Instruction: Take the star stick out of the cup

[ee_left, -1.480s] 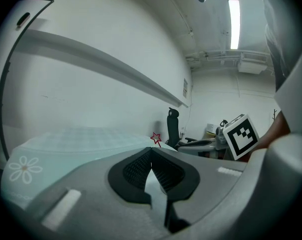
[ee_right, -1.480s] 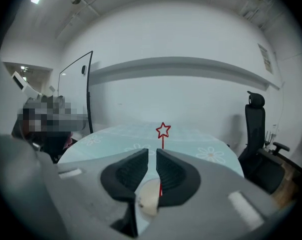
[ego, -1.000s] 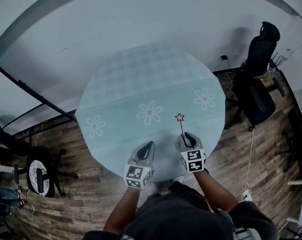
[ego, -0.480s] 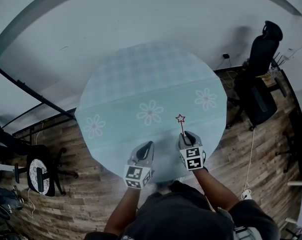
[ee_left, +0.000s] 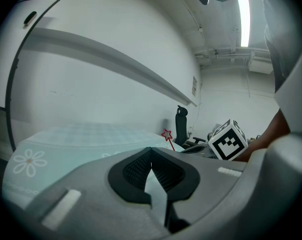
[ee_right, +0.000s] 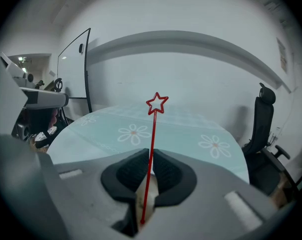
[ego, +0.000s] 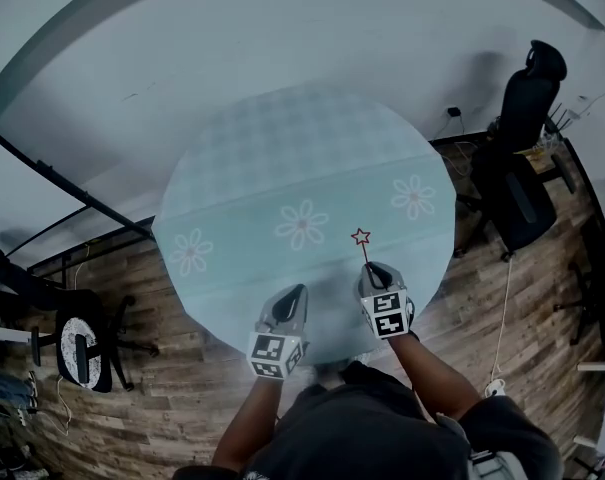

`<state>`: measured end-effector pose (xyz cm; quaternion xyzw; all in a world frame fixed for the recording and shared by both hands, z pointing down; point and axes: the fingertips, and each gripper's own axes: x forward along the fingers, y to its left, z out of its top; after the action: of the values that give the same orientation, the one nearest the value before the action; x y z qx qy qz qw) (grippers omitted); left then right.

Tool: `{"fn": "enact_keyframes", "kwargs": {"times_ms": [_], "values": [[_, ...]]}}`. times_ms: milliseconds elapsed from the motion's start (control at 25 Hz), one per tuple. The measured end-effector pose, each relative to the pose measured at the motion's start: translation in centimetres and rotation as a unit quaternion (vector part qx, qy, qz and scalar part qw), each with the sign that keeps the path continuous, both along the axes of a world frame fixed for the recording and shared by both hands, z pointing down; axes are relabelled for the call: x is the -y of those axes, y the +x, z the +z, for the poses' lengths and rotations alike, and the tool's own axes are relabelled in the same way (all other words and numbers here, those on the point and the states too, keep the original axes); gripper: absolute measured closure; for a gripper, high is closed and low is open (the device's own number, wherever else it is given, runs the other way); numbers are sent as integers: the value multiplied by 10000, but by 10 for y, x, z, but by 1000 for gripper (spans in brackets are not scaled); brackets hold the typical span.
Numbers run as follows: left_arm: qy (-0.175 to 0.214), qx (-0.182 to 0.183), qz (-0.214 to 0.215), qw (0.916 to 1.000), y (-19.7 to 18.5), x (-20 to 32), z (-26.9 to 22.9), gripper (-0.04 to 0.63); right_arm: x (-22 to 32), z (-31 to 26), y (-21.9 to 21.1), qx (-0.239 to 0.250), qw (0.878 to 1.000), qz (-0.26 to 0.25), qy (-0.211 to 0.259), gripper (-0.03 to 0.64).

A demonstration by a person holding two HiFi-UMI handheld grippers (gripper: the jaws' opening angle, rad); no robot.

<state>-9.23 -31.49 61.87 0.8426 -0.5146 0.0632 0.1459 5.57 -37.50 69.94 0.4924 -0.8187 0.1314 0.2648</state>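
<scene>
The star stick (ego: 362, 247) is a thin red rod with an outlined star on top. It stands nearly upright over the near right part of the round teal table (ego: 282, 168). My right gripper (ego: 375, 269) is shut on the stick's lower part; in the right gripper view the star stick (ee_right: 153, 129) runs up between the black pads (ee_right: 166, 170). A pale rounded thing (ee_right: 143, 204) shows low between the jaws, and I cannot tell what it is. My left gripper (ego: 297, 291) is shut and empty, hovering left of the right one. The left gripper view also shows the star stick (ee_left: 167, 135).
The tablecloth carries daisy prints (ego: 302, 225). A black office chair (ego: 519, 158) stands right of the table on the wooden floor. More chairs and clutter (ego: 77, 353) sit at the left. A glass board (ee_right: 73, 69) stands by the wall.
Almost nothing: the right gripper with the stick has shifted a touch forward, and the left gripper has stayed put.
</scene>
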Motion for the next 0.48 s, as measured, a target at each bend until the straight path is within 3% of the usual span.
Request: {"fn": "enact_keyframes", "kwargs": {"times_ms": [480], "values": [[39,6,-30,10000,-2,-12,-4,591,-7,-20,-3,105,9993,74,346,595]]}}
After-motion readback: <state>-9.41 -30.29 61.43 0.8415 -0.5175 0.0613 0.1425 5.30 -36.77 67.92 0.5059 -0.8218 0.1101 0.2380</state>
